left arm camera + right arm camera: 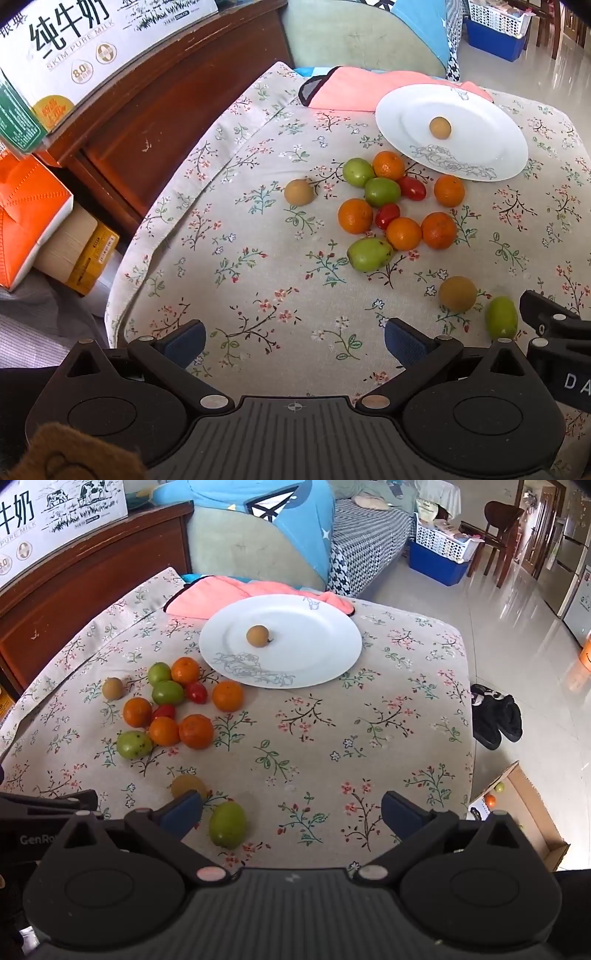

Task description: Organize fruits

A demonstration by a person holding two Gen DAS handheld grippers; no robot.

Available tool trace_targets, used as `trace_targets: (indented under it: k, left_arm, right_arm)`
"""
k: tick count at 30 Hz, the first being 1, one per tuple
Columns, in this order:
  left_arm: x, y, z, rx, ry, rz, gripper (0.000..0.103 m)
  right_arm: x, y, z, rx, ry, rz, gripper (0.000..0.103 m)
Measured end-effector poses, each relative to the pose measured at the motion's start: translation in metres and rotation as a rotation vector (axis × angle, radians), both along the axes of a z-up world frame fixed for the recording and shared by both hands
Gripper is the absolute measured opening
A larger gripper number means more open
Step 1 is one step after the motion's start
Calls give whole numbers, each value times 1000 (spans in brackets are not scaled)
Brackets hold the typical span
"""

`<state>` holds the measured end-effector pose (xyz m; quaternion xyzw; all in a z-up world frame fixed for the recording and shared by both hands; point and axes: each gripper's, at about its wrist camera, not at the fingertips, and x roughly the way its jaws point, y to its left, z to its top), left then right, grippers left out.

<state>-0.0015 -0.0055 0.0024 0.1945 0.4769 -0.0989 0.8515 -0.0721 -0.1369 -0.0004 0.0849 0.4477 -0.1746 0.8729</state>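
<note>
A white plate (480, 147) (314, 653) rests on the floral tablecloth and holds one small brown fruit (440, 127) (257, 636). In front of it lies a cluster of several oranges (355, 216) (196, 731), green fruits (370, 254) (134, 744) and red tomatoes (387, 215) (196, 692). Another brown fruit (298, 192) (112, 688) sits apart at the left. Nearer to me lie a brown fruit (457, 293) (186, 784) and a green fruit (501, 317) (227, 824). My left gripper (294, 341) is open over bare cloth. My right gripper (291, 814) is open, the green fruit just inside its left finger (183, 812).
A pink cloth (354, 90) (221, 596) lies behind the plate. A dark wooden cabinet (166, 110) with a milk carton box (74, 48) stands at the left. Beyond the table's right edge are tiled floor, black slippers (495, 716) and a cardboard box (524, 812).
</note>
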Motion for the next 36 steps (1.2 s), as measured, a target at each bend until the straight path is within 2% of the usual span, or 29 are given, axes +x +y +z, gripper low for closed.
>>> trace_targets:
  k: [17, 29, 34, 36]
  left_arm:
    - [-5, -4, 6, 22, -32, -2, 103]
    - [-1, -4, 3, 27, 14, 2, 103]
    - [0, -4, 1, 13, -3, -2, 103]
    - [1, -4, 1, 23, 21, -1, 103]
  right_arm:
    - [-1, -1, 4, 20, -8, -8, 102]
    - [0, -1, 1, 45, -8, -13, 102]
    - [1, -1, 0, 54, -8, -16, 102]
    - [2, -1, 0, 50, -3, -17, 102]
